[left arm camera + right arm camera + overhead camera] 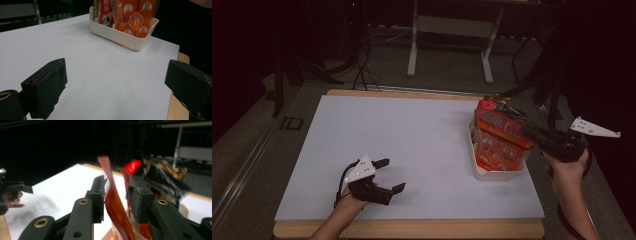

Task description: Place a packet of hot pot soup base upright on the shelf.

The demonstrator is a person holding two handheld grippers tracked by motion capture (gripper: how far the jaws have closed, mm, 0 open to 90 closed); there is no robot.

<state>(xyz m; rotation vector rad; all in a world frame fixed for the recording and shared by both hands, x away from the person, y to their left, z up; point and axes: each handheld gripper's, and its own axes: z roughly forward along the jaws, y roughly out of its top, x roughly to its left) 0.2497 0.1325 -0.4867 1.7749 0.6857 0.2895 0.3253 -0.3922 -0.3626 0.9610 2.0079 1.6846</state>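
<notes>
risk lay with the orange packet (117, 212), upright between the parted jaws of the right gripper (116, 195) over the white bin (499, 172) at the table's right; pads not pressing, so a nudge could tip it out. left gripper (384, 175) hovered open, empty, near left
</notes>
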